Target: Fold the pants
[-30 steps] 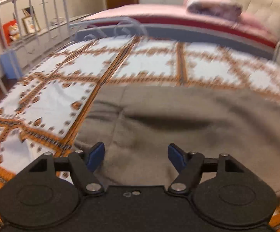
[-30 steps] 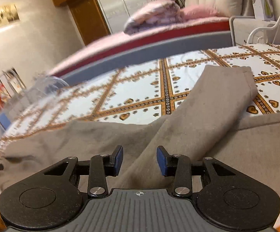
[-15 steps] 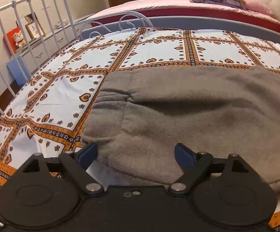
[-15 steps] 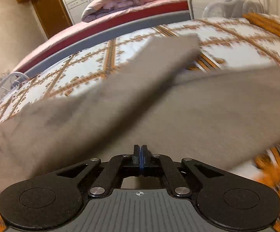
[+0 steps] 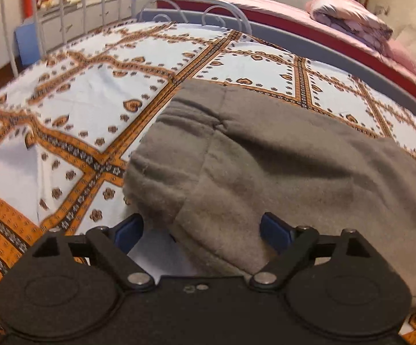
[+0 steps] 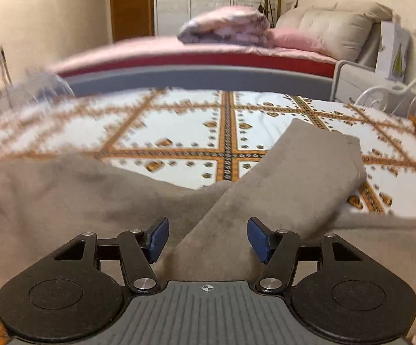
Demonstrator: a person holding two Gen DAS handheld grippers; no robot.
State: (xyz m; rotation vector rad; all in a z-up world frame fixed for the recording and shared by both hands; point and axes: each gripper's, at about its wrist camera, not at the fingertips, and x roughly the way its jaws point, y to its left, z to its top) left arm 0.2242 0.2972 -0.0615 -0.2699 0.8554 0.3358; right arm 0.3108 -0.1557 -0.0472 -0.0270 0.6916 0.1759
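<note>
Both claws, left claw (image 5: 200,231) and right claw (image 6: 208,238), spread wide; these soft, limp pants (image 5: 279,166) we'd pinch at the near waistband edge

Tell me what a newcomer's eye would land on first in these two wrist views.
First, the grey pants sprawled over the near half of the orange-and-white patterned bedspread, one leg folded diagonally across the rest. Next, the left gripper and right gripper, both open just above the fabric, the right having just been opening, neither pinching it. Behind, a rolled pink quilt lies on a second bed.
</note>
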